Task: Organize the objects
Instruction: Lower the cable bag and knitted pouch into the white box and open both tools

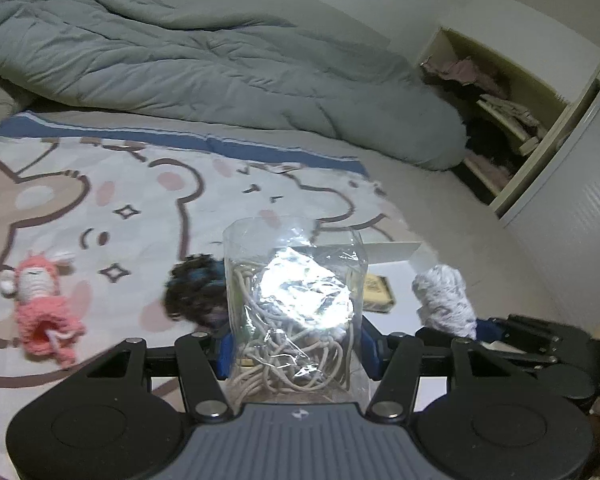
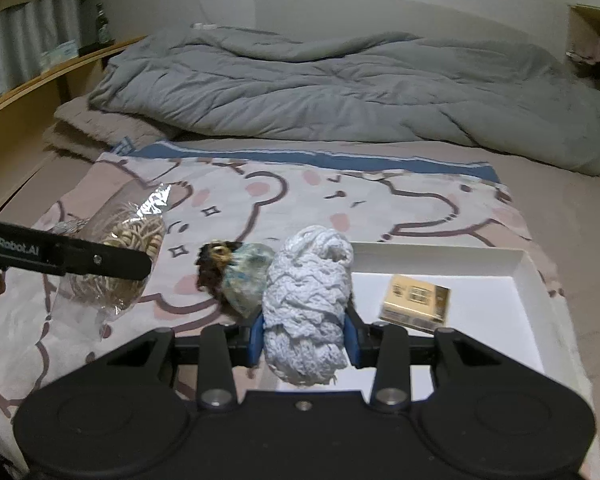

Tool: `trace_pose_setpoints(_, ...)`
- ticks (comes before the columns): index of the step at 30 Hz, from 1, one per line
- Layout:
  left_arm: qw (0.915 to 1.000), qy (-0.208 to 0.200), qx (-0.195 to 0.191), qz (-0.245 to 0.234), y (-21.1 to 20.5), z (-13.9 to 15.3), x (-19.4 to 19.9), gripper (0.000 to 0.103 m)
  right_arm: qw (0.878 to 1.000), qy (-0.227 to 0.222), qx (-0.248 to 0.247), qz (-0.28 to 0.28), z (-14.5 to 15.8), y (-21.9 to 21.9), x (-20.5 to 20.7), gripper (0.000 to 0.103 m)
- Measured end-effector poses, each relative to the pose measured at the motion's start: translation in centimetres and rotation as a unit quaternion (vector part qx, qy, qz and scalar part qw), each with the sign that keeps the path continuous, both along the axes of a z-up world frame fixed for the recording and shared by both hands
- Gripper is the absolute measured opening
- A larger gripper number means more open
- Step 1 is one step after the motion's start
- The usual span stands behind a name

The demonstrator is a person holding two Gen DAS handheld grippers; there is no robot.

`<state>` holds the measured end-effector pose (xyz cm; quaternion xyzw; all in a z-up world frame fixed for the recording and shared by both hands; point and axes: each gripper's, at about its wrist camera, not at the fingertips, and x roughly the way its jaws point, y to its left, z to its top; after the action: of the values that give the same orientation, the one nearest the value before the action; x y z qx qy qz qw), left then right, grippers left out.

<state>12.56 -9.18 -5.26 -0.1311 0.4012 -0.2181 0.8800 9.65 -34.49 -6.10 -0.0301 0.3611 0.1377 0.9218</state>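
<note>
My left gripper [image 1: 294, 354] is shut on a clear plastic bag of beige cord [image 1: 294, 312] and holds it above the bed; the bag also shows at the left of the right wrist view [image 2: 116, 264]. My right gripper [image 2: 305, 340] is shut on a white yarn skein [image 2: 308, 304], seen too in the left wrist view [image 1: 442, 300]. A white tray [image 2: 528, 280] lies at the right with a small tan box [image 2: 416, 300] in it. A dark and blue yarn bundle [image 2: 236, 276] lies on the blanket. A pink crocheted doll [image 1: 40, 300] lies at the left.
A cartoon bear blanket [image 2: 300, 200] covers the bed. A rumpled grey duvet [image 2: 340, 88] lies at the back. An open cupboard with clothes [image 1: 500, 120] stands at the right. A wooden shelf [image 2: 28, 92] runs along the left.
</note>
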Motion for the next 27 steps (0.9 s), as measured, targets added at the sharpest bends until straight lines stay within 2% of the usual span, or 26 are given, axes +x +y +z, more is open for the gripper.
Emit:
trace_pose_setpoints(13,0.9979,0.036,-0.054,-0.008,-6.0,-2.5,0.4,0.058,0.999,0.016,0.000,-0.047,-1.4,-5.3,-0.4,0.040)
trace_pose_setpoints(27,0.9908,0.118,-0.066,0.008,-9.4,-7.1,0.5,0.058,0.997,0.073,-0.027,-0.021,-4.8,-6.8,-0.4,0.040)
